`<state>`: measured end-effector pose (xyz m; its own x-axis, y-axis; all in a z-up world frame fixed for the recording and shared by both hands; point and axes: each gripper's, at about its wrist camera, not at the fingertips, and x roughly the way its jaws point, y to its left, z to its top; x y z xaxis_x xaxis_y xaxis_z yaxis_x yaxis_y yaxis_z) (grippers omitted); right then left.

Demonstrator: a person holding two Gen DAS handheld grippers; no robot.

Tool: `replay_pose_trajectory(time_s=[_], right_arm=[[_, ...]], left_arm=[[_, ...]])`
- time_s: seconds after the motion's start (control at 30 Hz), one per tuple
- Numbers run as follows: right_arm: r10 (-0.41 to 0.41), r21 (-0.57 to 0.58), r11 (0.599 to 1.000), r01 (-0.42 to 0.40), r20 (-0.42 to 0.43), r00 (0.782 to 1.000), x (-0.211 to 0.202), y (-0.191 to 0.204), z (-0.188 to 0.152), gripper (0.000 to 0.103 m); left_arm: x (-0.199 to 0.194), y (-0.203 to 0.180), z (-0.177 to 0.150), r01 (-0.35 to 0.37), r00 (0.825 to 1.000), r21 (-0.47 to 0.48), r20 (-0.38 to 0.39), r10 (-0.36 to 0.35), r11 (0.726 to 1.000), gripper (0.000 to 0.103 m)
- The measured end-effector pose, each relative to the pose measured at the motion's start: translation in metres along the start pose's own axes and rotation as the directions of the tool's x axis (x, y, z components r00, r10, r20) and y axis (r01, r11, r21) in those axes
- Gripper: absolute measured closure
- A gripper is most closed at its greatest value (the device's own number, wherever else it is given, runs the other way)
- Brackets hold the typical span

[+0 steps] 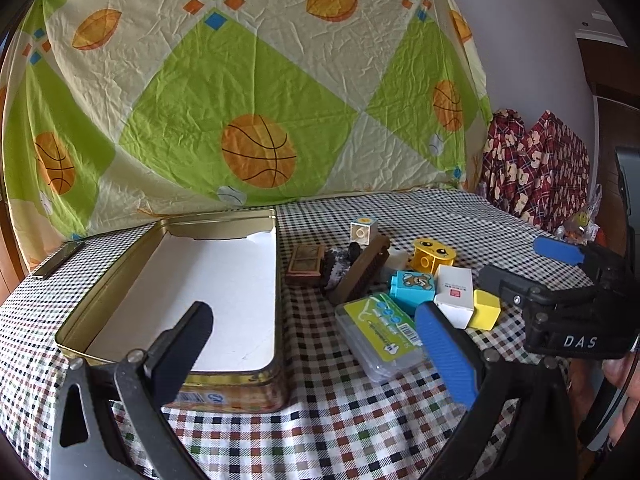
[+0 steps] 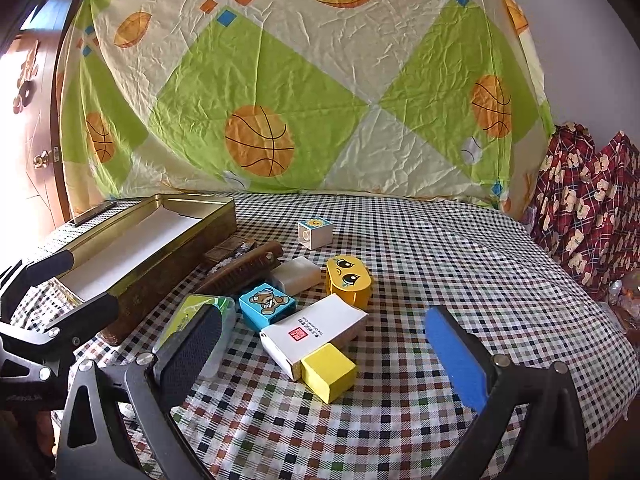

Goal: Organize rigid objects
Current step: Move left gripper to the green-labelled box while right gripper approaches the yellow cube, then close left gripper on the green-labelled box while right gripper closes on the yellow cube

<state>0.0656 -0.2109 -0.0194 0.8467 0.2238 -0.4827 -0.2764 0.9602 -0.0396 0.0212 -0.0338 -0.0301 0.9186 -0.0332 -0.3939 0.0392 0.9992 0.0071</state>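
Blue-and-black pads on your left gripper (image 1: 320, 344) are spread wide with nothing between them; it hangs over the near edge of the tin (image 1: 120, 280). Your right gripper (image 2: 324, 356) is just as wide open and empty, parked right of the tin, above the yellow cube (image 2: 328, 372).

Landmark is the tin: open, white-lined, lying flat on the checked tablecloth (image 2: 440, 264). Everything loose sits to its right. Nearest the tin: small brown box (image 1: 305, 264) and wooden brush (image 1: 362, 270). In front of the brush: clear plastic case with a green label (image 1: 378, 332). Further right: blue bear block (image 2: 266, 305), white carton (image 2: 314, 330) touching the yellow cube, yellow face block (image 2: 348, 286), and a white bar (image 2: 298, 274) between brush and face block. White block (image 2: 315, 232) stands apart behind the cluster. Basketball-print sheet (image 2: 280, 100) hangs behind the tin.
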Motion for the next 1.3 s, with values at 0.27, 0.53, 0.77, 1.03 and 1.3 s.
replay_pose_trajectory(time_s=[0.27,0.53,0.77,1.03,1.3], right_arm=[[-0.014,-0.008,1.0,0.014,-0.079,0.997,0.021,-0.014,-0.011,0.001],[0.012,-0.087,0.996,-0.025,-0.155,0.988,0.036,-0.007,-0.02,0.006],[0.07,-0.102,0.99,-0.098,-0.245,0.967,0.048,-0.011,-0.028,0.042],[0.11,-0.098,0.985,-0.14,-0.267,0.957,0.046,-0.014,-0.025,0.065],[0.118,-0.12,0.981,-0.151,-0.248,0.962,0.047,-0.009,-0.016,0.065]], left_arm=[[0.011,-0.019,-0.004,0.047,0.998,0.033,-0.038,-0.045,0.998,0.001],[0.027,-0.032,-0.004,0.099,0.99,0.033,-0.109,-0.095,0.995,0.004],[0.04,-0.041,-0.006,0.15,0.971,0.043,-0.193,-0.139,0.988,0.017],[0.06,-0.053,-0.007,0.196,0.933,0.024,-0.313,-0.179,0.98,0.031],[0.067,-0.054,0.001,0.175,0.924,0.017,-0.348,-0.158,0.984,0.031]])
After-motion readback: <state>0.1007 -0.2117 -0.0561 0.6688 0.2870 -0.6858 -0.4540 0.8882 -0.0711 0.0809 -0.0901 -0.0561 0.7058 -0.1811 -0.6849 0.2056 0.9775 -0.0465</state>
